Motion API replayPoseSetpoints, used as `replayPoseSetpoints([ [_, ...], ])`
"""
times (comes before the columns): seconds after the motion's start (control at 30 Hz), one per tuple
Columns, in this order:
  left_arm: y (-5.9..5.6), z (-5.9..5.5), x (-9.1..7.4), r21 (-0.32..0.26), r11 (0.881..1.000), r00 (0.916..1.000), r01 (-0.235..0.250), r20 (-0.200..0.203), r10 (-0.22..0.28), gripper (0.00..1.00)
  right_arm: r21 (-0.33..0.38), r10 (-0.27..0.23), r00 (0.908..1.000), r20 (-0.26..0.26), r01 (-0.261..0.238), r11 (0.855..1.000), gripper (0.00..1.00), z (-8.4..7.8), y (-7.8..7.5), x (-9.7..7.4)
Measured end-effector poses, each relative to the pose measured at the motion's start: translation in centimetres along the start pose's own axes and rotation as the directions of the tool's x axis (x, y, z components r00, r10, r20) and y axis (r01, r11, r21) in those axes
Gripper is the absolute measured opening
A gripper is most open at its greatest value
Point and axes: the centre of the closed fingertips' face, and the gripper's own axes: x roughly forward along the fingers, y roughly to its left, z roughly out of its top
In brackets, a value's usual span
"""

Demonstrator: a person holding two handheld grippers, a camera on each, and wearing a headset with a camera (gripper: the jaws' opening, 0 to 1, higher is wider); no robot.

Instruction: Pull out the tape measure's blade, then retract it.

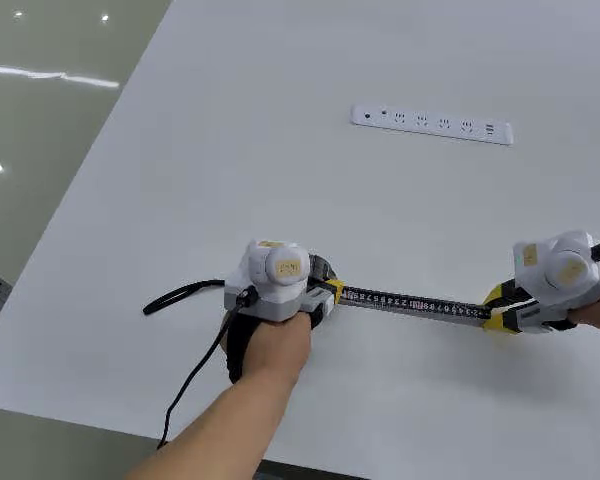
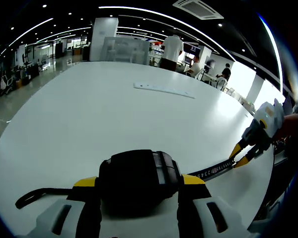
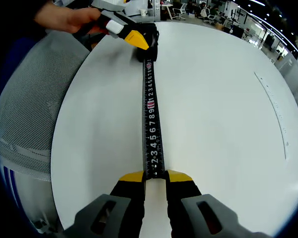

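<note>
well, from my seat the left gripper [image 2: 139, 184] is clamped across the tape measure's black case [image 2: 138, 166], with the jaws closed onto its two broad sides. the case sits low over the white table [image 1: 280, 150], near the front edge. the right gripper [image 3: 155, 177] is pinched narrow on the free end of the blade [image 3: 153, 114], which runs straight between the two, numbers up, just above the tabletop. i judge the pull-out done or close to it, with the retract to come.

the blade looks like thin steel. i'd expect it to be stiff along its length while straight, but to kink if i twist it or let it sag. its faces are slick, so i'd hold it at the very end, flat between the pads. the case seems light and smooth, and its broad sides are the safe hold. the spring will likely want to snap the blade home, so i'd walk it back slowly. a black strap [image 1: 180, 295] trails from the case, and a power strip [image 1: 432, 124] lies well apart.
</note>
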Motion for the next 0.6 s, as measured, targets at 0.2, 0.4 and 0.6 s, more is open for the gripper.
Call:
replayPoseSetpoints([
  [0.2,0.0,0.0,0.0,0.0,1.0,1.0,0.001,0.002,-0.001,0.58,-0.008,0.003,1.0,0.004,-0.003,1.0,0.12,0.5,0.1,0.2],
  [0.4,0.0,0.0,0.0,-0.002,1.0,1.0,0.003,0.003,-0.003,0.58,-0.007,0.003,0.9999,0.013,-0.003,1.0,0.12,1.0,0.1,0.5],
  [0.6,0.0,0.0,0.0,-0.004,1.0,1.0,0.005,0.003,-0.005,0.58,-0.004,0.006,0.9997,0.023,-0.006,1.0,0.12,1.7,0.1,0.8],
])
